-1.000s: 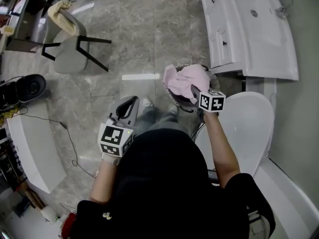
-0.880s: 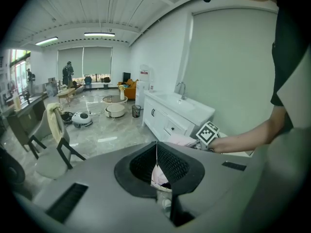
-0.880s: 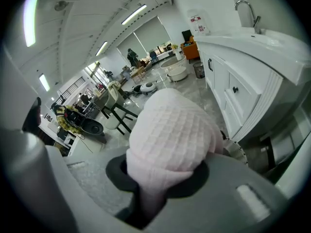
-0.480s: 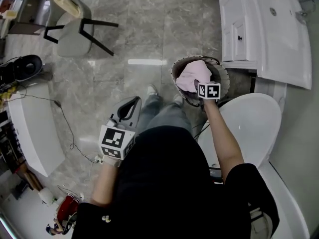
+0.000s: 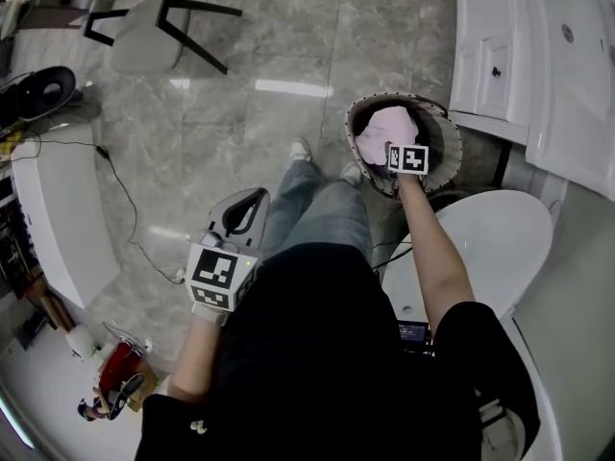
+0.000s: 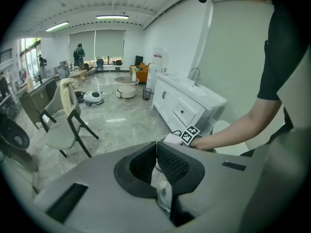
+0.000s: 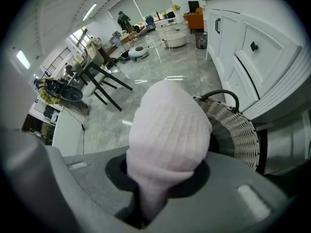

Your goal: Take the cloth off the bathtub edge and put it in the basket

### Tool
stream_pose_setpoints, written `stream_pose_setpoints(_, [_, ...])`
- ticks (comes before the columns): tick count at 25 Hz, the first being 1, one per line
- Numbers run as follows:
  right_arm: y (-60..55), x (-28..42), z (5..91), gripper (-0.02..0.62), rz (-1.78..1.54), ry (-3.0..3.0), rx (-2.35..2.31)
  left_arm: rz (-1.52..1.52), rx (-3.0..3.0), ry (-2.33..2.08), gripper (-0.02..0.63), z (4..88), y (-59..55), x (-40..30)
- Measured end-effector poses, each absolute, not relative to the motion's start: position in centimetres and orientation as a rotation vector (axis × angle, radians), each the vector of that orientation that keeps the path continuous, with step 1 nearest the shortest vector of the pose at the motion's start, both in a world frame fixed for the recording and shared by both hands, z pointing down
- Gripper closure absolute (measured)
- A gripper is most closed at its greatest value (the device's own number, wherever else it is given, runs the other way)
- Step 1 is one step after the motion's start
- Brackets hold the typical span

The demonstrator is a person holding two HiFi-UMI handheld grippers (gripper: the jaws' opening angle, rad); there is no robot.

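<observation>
A pink cloth [image 5: 382, 129] hangs bunched inside the rim of the round wicker basket [image 5: 445, 148] on the floor. My right gripper [image 5: 394, 150] points steeply down into the basket, shut on the cloth. In the right gripper view the cloth [image 7: 170, 130] bulges out over the jaws and hides the fingertips, with the basket wall [image 7: 235, 130] just beyond it. My left gripper [image 5: 240, 221] hangs over the floor to the left of the person's legs. Its pads [image 6: 170, 161] meet at the tips with nothing between them.
A white vanity cabinet [image 5: 500, 65] stands right of the basket, and a white toilet lid [image 5: 485, 248] lies just below it. A grey chair [image 5: 144, 27] is at the far left. A cable [image 5: 125, 219] runs beside a white curved unit [image 5: 58, 229].
The right gripper has sunk with the cloth from above the basket down inside its rim. The left gripper has dropped a little and stays shut.
</observation>
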State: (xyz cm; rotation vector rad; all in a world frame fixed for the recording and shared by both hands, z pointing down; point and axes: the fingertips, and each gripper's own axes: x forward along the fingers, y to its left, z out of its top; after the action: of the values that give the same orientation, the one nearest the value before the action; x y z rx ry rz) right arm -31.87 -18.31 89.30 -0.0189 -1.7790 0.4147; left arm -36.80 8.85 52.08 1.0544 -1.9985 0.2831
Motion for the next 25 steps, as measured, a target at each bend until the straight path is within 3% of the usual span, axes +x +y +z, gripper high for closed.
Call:
stream_pose_setpoints(16, [-16.7, -30.6, 98.8, 0.472, 0.337, -1.624, 0.016, 0.265, 0.973, -1.908, 0.592, 56.9, 12.9, -35.8])
stream_pose_setpoints(19, [-16.1, -30.0, 99.6, 0.432, 0.365, -1.58, 0.015, 0.265, 0.971, -1.897, 0.592, 57.3, 13.2, -35.7])
stream_pose_setpoints(22, [-15.5, -29.8, 100.1, 0.351, 0.395, -1.545, 0.022, 0.268, 0.978, -1.893, 0.592, 57.5, 13.4, -35.7])
stream_pose_setpoints(25, [-15.4, -29.8, 100.0, 0.339, 0.38, -1.55, 0.025, 0.263, 0.979, -1.894, 0.592, 57.5, 13.6, -35.6])
